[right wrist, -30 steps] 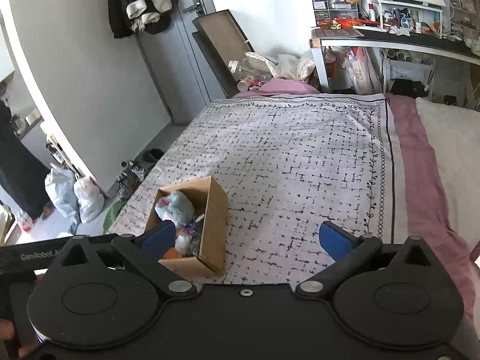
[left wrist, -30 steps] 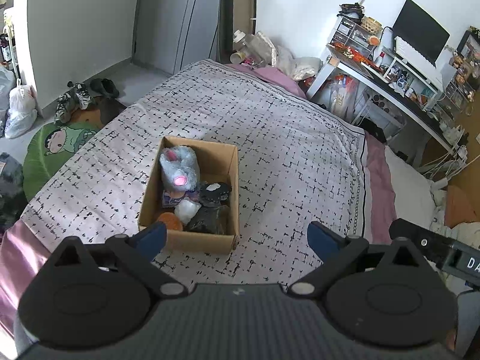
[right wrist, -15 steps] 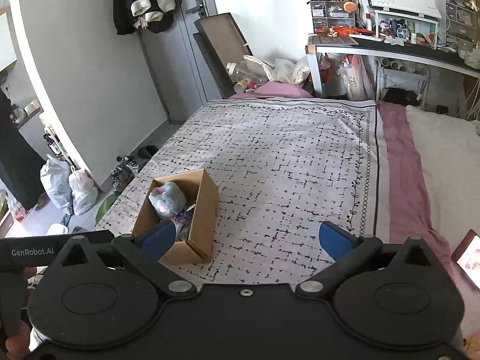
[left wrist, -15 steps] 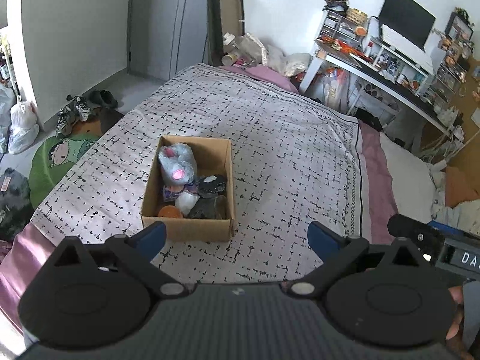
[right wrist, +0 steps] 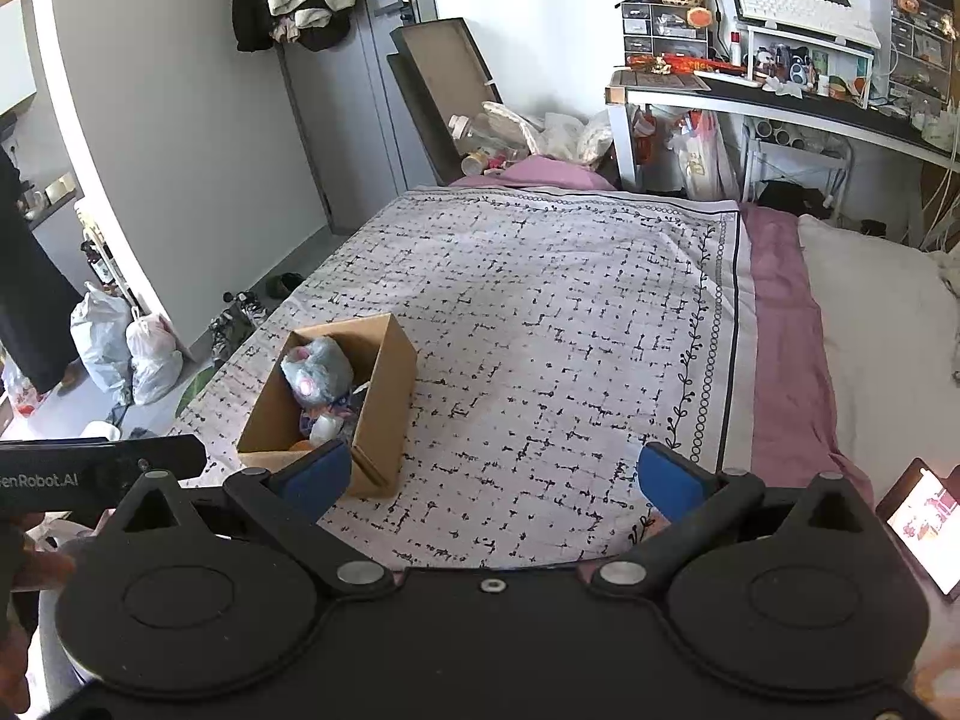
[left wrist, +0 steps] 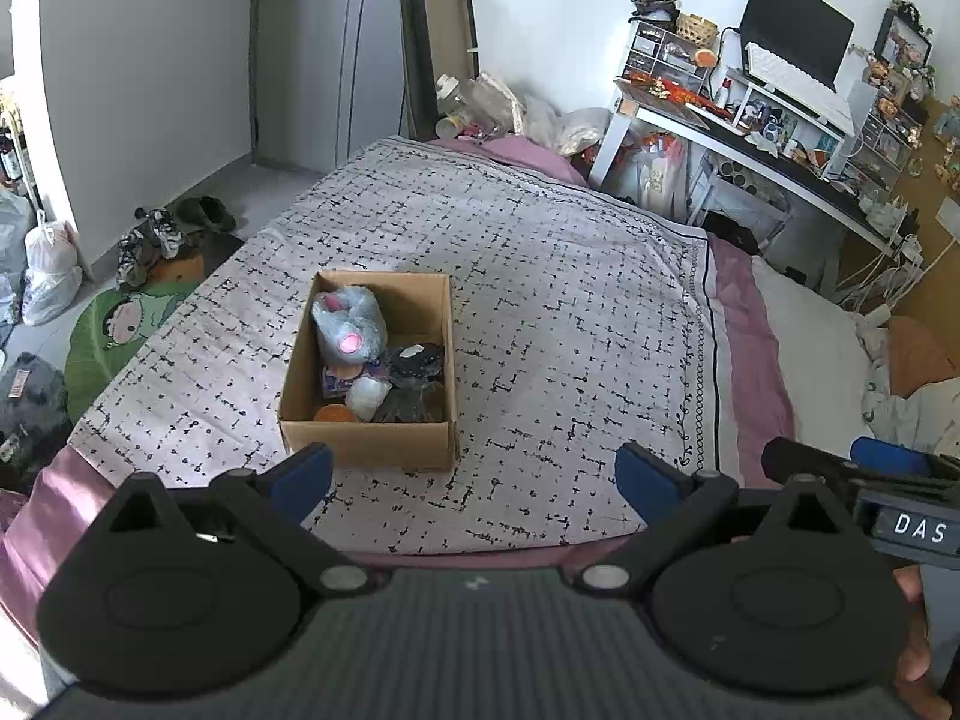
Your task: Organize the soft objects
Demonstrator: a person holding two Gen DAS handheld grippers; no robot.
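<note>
A cardboard box (left wrist: 366, 444) sits on the patterned bed cover near its left front corner; it also shows in the right wrist view (right wrist: 384, 420). Inside lie a grey plush toy with pink spots (left wrist: 349, 327), a purple item (left wrist: 342, 377), a white soft ball (left wrist: 367, 397), an orange one (left wrist: 333, 414) and dark soft things (left wrist: 414, 384). My left gripper (left wrist: 474, 474) is open and empty, held back from the bed's near edge, the box just beyond its left finger. My right gripper (right wrist: 492, 474) is open and empty, to the right of the box.
The patterned cover (left wrist: 540, 276) spreads over the bed, with a pink sheet and white pillow (right wrist: 870, 324) at the right. A cluttered desk (left wrist: 750, 138) stands at the back right. Shoes, bags and a green cushion (left wrist: 120, 330) lie on the floor left. A phone (right wrist: 924, 522) lies at right.
Both grippers have drawn back and up from the bed, so the box looks smaller and farther. Both stay open and empty. The box and its contents have not moved.
</note>
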